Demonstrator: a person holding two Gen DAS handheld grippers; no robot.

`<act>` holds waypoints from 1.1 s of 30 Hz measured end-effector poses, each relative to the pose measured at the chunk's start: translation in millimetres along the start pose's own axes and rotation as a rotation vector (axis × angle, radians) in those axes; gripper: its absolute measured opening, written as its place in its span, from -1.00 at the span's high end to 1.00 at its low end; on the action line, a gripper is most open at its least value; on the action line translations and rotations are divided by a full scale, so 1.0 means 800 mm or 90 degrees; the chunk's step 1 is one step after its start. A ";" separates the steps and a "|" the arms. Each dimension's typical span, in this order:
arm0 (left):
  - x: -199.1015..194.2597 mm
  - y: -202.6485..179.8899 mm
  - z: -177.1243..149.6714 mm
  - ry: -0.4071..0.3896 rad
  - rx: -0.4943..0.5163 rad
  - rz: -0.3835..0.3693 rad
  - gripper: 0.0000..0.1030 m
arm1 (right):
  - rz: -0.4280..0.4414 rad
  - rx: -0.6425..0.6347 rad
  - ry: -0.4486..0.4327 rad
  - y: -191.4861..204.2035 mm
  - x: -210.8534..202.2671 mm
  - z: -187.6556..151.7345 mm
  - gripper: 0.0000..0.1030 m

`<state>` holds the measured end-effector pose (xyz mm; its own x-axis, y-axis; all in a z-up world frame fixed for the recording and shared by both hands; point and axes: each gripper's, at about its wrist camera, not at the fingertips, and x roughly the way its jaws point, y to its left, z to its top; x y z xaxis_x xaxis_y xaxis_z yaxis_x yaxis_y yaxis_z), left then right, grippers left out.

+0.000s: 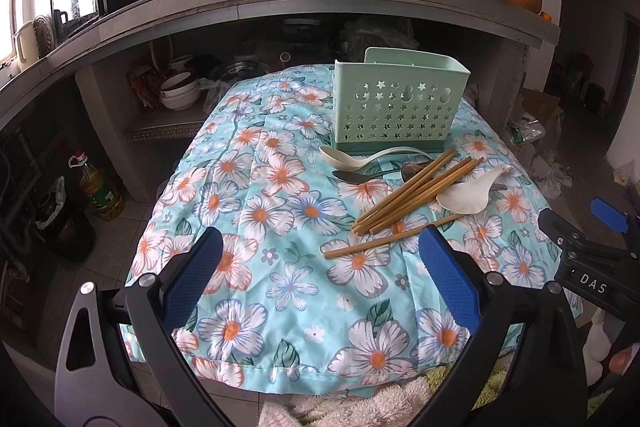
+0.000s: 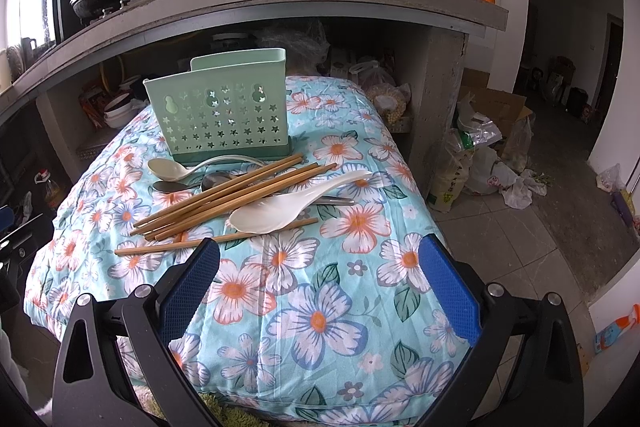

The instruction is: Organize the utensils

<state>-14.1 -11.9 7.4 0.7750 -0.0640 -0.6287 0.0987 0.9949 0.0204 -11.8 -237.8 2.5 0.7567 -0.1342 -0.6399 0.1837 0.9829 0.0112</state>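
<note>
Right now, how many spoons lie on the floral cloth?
4, maybe more hidden: cream spoon by the holder, two metal spoons beneath the chopsticks, white spoon on top nearest the camera.

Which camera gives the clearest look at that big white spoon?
The right wrist view: the white spoon lies close and whole, bowl to handle, across the chopsticks. In the left wrist view it sits farther right, foreshortened.

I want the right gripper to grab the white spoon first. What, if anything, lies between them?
Nothing visible. The right gripper is open over bare floral cloth; only a single chopstick lies just before the white spoon, running under its bowl.
</note>
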 end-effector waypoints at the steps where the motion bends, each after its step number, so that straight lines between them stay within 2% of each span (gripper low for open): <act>1: 0.000 0.000 0.000 0.000 0.000 0.000 -0.84 | 0.000 0.000 0.000 0.000 0.000 0.000 -0.88; 9: 0.011 0.005 -0.004 0.019 -0.007 0.001 -0.84 | 0.005 0.012 0.029 -0.003 0.014 -0.003 -0.88; 17: 0.062 0.017 -0.011 0.112 -0.024 0.007 -0.84 | 0.013 0.043 0.096 -0.006 0.044 -0.012 -0.88; 26: 0.115 0.023 -0.010 0.169 -0.024 -0.042 -0.84 | 0.003 0.054 0.176 -0.001 0.087 -0.018 -0.88; 33: 0.145 0.035 0.015 0.160 -0.036 -0.093 -0.84 | 0.003 0.029 0.198 0.021 0.125 -0.010 -0.88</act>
<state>86.0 7.7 -55.6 0.5751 -0.1921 -0.7952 0.1572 0.9799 -0.1231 61.9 -233.6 -67.1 0.5310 -0.0784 -0.8437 0.2144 0.9757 0.0443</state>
